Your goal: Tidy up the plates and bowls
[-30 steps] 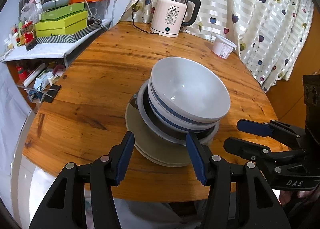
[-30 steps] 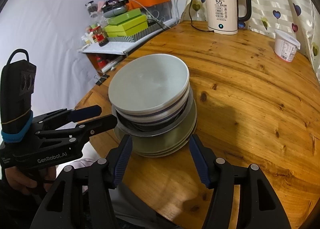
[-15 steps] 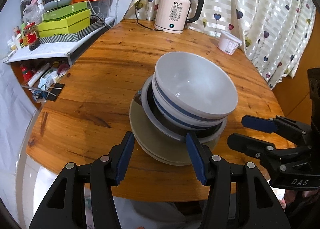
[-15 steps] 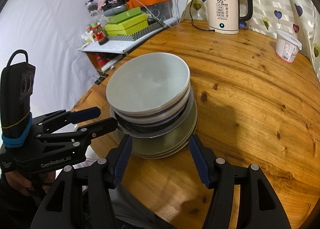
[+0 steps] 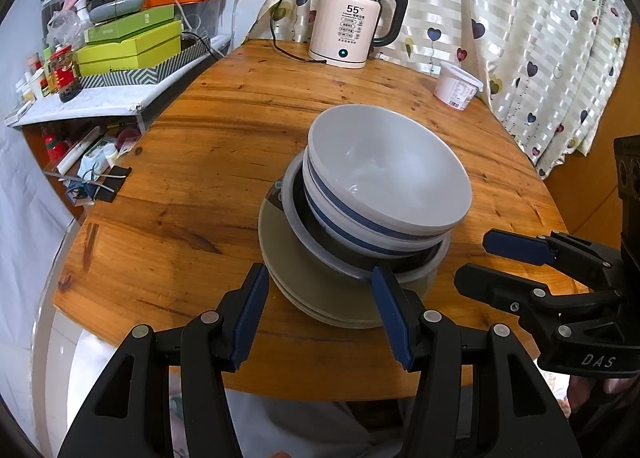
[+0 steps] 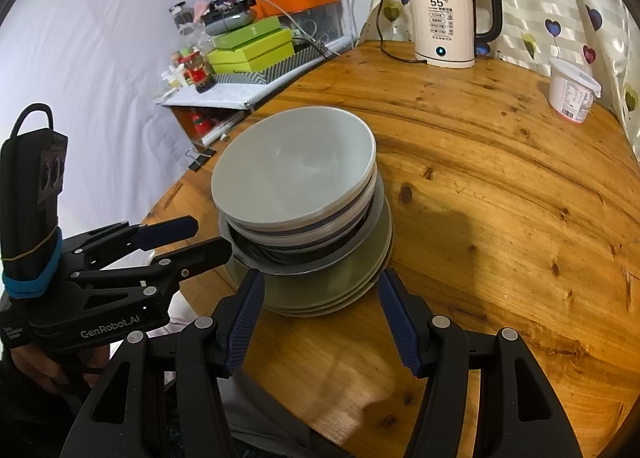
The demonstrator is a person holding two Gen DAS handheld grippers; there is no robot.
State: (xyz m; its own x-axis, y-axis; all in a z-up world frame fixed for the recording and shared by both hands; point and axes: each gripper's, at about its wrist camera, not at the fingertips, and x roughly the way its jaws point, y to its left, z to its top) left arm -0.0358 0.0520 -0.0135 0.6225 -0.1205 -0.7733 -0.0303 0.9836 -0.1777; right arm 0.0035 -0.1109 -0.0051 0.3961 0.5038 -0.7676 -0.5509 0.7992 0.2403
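Note:
A stack of dishes stands near the front edge of the round wooden table. On top is a white bowl with a blue band, nested in a dark bowl with a grey rim, on several olive plates. The stack shows in the right wrist view too, with the white bowl above the olive plates. My left gripper is open, fingers either side of the plates' near edge. My right gripper is open at the stack's right side, also seen in the left wrist view.
A white electric kettle stands at the table's far edge with its cord. A white tub sits by the heart-patterned curtain. A cluttered side shelf with green boxes adjoins the table's left.
Both grippers have drawn back slightly and lifted their view; the stack sits a little farther from the fingers. The dishes have not moved.

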